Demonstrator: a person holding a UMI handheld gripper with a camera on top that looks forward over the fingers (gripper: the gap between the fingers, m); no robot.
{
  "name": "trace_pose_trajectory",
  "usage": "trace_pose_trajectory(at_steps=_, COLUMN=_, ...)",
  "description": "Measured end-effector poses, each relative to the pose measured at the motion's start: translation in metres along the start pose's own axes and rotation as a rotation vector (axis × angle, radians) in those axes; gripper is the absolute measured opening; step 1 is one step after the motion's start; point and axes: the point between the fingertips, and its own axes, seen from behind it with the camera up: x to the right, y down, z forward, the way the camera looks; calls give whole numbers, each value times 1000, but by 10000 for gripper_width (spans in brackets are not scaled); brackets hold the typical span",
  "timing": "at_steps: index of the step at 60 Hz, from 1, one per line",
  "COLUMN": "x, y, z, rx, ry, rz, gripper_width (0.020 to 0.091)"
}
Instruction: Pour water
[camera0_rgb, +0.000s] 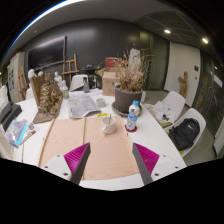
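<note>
Fingers are spread wide and empty, with the bottle and cup side by side on the surface well beyond them. Bottle's probably light, thin plastic and squashy, so I'd grab it mid-body.

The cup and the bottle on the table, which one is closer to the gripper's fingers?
The white cup, standing on the tan mat just ahead of the open gripper. The blue-capped bottle stands farther back, beside the planter.

White counter under a tan runner, bearing a white cup, a blue-capped water bottle, papers and a potted dried plant (farther back).
</note>
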Motion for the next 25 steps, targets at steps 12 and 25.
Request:
trace_pose_trajectory(at_steps=12, x=-24, y=21, z=-48, rx=-4, ry=5, rz=-37, gripper_width=856)
trace_pose_trajectory(at_steps=25, x=-33, y=26, z=-61, rx=0, ry=2, rz=-65, gripper_width=857)
